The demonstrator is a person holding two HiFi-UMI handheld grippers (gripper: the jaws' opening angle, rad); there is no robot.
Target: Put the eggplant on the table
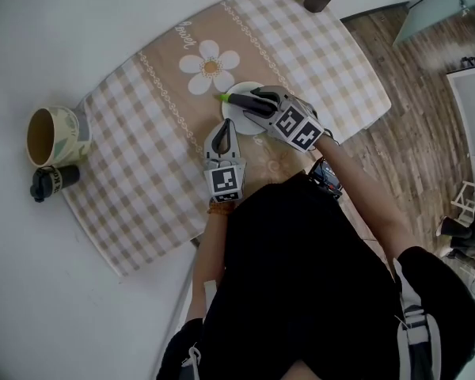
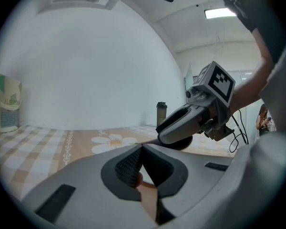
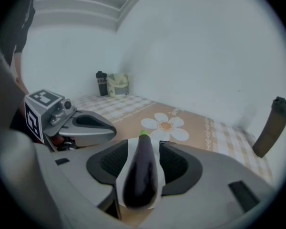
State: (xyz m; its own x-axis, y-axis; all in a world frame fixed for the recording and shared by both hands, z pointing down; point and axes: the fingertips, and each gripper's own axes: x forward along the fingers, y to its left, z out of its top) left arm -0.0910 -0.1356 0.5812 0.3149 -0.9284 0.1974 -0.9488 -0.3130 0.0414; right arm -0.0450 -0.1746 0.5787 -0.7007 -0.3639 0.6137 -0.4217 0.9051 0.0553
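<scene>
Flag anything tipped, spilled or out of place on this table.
Nothing stands out. The eggplant lies on the white plate between the open fingers of the right gripper; the cup, the small bottle and the dark tumbler stand upright, and nothing is spilled on the cloth.

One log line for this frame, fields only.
right tongs: open, straddling dark purple eggplant on white round plate | left tongs: shut, empty | eggplant: not yet on checked-cloth table
</scene>
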